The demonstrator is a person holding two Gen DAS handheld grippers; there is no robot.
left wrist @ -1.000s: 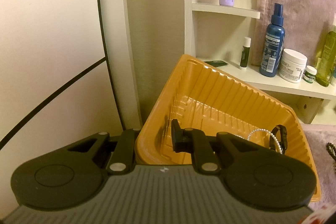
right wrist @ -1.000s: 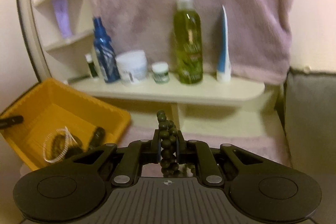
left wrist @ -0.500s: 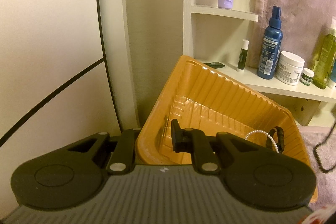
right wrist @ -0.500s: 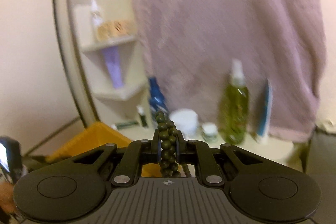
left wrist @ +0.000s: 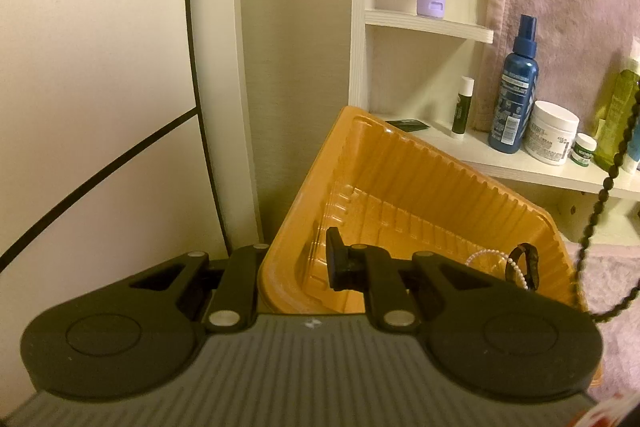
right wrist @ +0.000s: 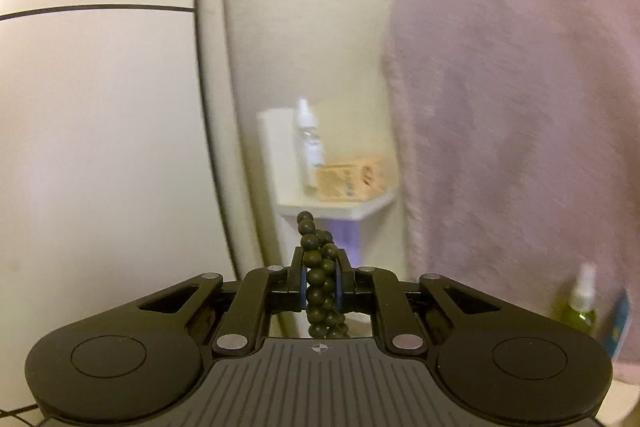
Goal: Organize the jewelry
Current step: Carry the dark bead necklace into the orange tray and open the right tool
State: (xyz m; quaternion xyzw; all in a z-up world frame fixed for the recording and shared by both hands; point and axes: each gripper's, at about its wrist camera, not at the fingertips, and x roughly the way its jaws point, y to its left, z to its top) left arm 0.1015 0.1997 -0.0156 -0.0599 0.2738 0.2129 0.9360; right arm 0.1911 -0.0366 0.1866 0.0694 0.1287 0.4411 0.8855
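The step in hand is judged to be the carrying of a long strand of dark olive round beads towards the ribbed orange plastic tray, where a small white pearl bracelet and a dark band-like bracelet are already lying near the tray's right end. The strand is pinched between the closed jaws of the right gripper, with a short tail of beads standing up above the fingers and the rest hanging below, out of that camera's sight; in the left wrist view the hanging part is seen as a beaded line dangling just right of the tray, over the pink fuzzy cloth. The right gripper is held raised and pitched upward, facing a cream wall and a hanging pink towel rather than the tray. The left gripper is held low at the tray's near left corner, with its jaws wide apart; one finger sits outside the wall and the other inside the tray, so the rim is straddled but not visibly clamped. The next move is judged to call for the right gripper being brought over the tray and lowered until the beads pool inside, then opened; a trailing loop could catch on the rim.
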